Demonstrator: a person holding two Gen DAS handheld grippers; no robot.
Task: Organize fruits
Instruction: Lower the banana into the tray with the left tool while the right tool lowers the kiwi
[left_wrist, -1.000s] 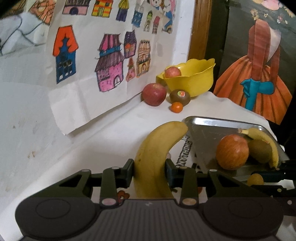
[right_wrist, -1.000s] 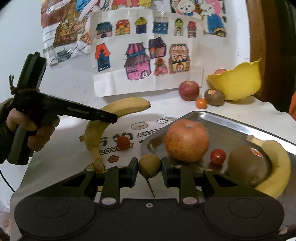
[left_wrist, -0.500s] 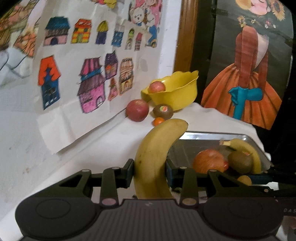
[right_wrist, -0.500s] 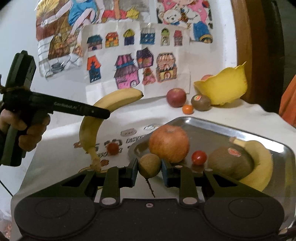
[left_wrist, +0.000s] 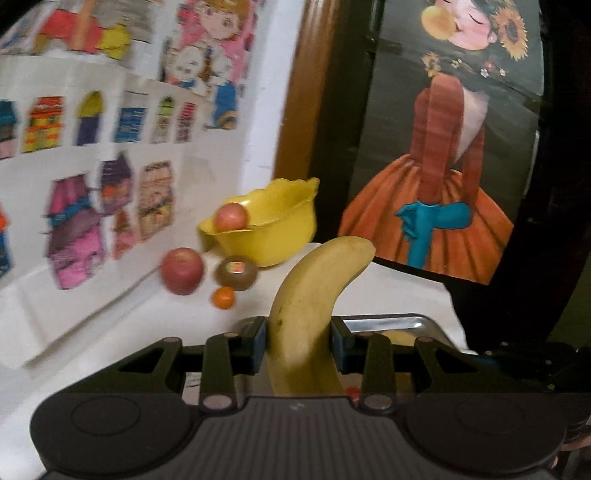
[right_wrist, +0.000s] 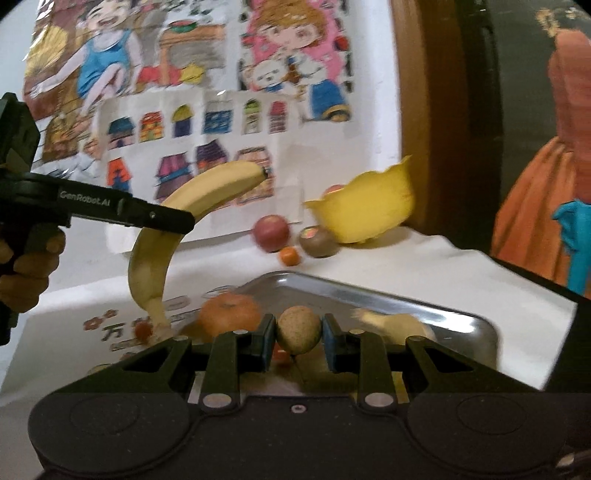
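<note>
My left gripper (left_wrist: 298, 345) is shut on a yellow banana (left_wrist: 314, 302) that stands up between its fingers, held in the air left of the metal tray (right_wrist: 424, 308). The right wrist view shows the same banana (right_wrist: 192, 206) clamped by the left gripper (right_wrist: 173, 221). My right gripper (right_wrist: 298, 341) is shut on a small round brown fruit (right_wrist: 298, 328) above the tray's near edge. An apple (right_wrist: 229, 314) and a second banana (right_wrist: 399, 325) lie in the tray, partly hidden by the fingers.
At the back stands a yellow bowl (left_wrist: 273, 230) holding an apple (left_wrist: 231, 217). In front of it on the white cloth sit a red apple (left_wrist: 182, 270), a kiwi (left_wrist: 236, 272) and a small orange fruit (left_wrist: 223, 297). A cherry tomato (right_wrist: 142, 329) lies left of the tray.
Both grippers have risen and tilted up, each keeping its fruit. The tray has sunk low in both views and is largely hidden behind the fingers.
</note>
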